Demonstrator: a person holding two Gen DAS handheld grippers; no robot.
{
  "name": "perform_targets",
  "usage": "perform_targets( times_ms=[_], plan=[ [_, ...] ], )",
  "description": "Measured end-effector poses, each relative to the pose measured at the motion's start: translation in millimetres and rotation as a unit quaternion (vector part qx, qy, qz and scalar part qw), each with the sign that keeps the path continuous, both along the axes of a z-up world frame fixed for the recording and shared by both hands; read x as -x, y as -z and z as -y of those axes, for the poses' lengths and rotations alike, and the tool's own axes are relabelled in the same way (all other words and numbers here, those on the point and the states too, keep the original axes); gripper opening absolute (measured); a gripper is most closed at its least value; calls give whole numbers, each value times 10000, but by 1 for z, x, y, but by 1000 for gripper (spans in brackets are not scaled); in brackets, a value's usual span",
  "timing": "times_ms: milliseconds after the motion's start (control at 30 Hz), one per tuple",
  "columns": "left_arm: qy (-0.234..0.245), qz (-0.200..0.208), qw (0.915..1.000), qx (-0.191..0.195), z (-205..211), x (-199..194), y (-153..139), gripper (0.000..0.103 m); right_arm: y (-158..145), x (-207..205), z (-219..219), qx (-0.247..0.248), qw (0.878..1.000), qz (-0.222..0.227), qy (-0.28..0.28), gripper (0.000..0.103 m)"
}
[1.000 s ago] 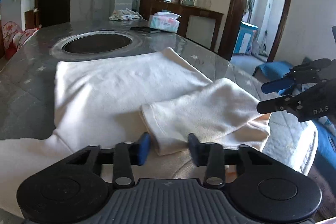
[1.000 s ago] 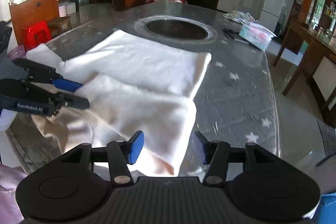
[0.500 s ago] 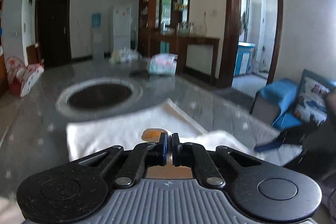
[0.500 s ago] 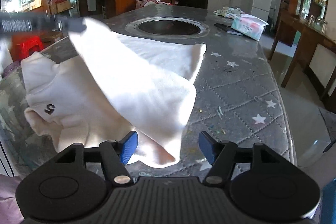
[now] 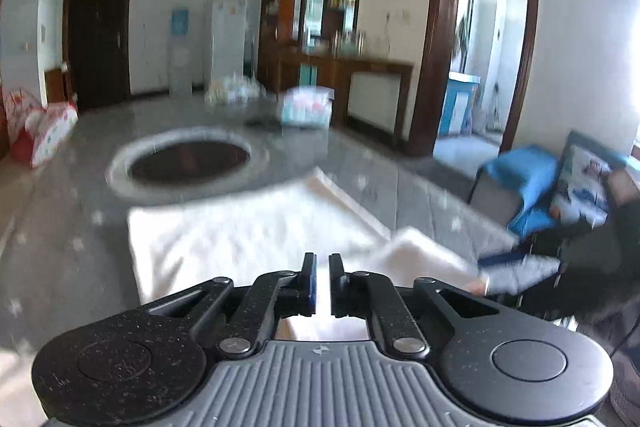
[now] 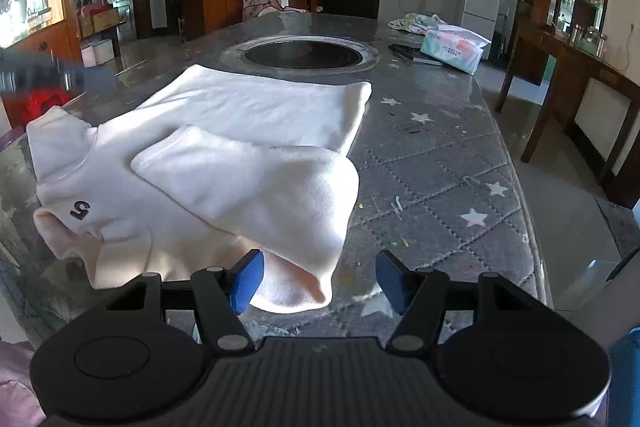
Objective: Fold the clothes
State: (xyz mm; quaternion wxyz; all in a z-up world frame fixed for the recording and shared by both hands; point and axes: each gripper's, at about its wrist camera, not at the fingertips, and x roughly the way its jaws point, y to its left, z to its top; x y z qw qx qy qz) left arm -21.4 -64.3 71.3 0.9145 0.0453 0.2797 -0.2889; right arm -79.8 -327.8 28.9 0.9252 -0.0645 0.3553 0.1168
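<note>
A cream sweatshirt (image 6: 256,103) lies spread on the grey quilted table (image 6: 440,167), with a dark "5" mark (image 6: 80,209) near its collar. One sleeve (image 6: 260,179) is folded across the body and lies flat. My right gripper (image 6: 320,271) is open at the near table edge, the sleeve's shoulder fold just ahead of its left finger. My left gripper (image 5: 322,261) is raised above the sweatshirt (image 5: 240,227), jaws drawn to a narrow slit with nothing between them. It shows as a blur (image 6: 60,77) at the left in the right wrist view.
A round dark recess (image 6: 302,54) sits in the table beyond the garment. A tissue pack (image 6: 452,47) and a crumpled cloth (image 6: 416,23) lie at the far right corner. A wooden sideboard (image 6: 580,67) stands to the right. Blue cushions (image 5: 528,183) lie beyond the table's right edge.
My left gripper shut on the sleeve, carried it up and across, and the sleeve now lies on the body, out of its jaws. My right gripper stayed open, edging back.
</note>
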Motion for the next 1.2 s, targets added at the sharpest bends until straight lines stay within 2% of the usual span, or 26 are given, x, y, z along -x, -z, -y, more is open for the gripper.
perform_targets(
  times_ms=[33, 100, 167, 233, 300, 333, 367, 467, 700, 867, 1000, 1200],
  plan=[
    [-10, -93, 9999, -95, 3, -2, 9, 24, 1, 0, -1, 8, 10000, -5, -5, 62],
    [-135, -199, 9993, -288, 9, -6, 25, 39, 2, 0, -1, -14, 10000, -24, -16, 62],
    [-237, -248, 9987, -384, 13, -10, 36, 47, 3, 0, -2, -28, 10000, -30, -22, 62],
    [-302, -335, 9983, -361, 14, -16, 43, 47, 3, -1, -3, -34, 10000, -22, -24, 62],
    [-336, -393, 9979, -383, 15, -18, 47, 43, 4, -1, -4, -40, 10000, -15, -26, 63],
    [-294, -419, 9979, -393, 16, -19, 49, 36, 4, -2, -4, -43, 10000, -11, -26, 63],
    [-267, -430, 9979, -394, 17, -19, 50, 16, 4, -2, -4, -63, 10000, -3, -13, 63],
    [-300, -380, 9982, -355, 17, -18, 45, 3, 5, -3, -4, -137, 9999, 21, 25, 63],
    [-294, 441, 9986, 57, 15, -10, -19, 2, 7, -4, -7, -167, 9998, 40, 24, 64],
    [-308, 749, 9961, 351, 4, -2, -49, 2, 7, -1, -6, -3, 9999, 96, 74, 64],
    [-384, 753, 9956, 410, -11, 8, -51, 2, 5, 2, -1, 108, 9998, 102, 129, 64],
    [-602, 20, 9981, 91, -30, 12, -4, 2, 4, 5, 6, 250, 9996, 74, 121, 65]
  ],
)
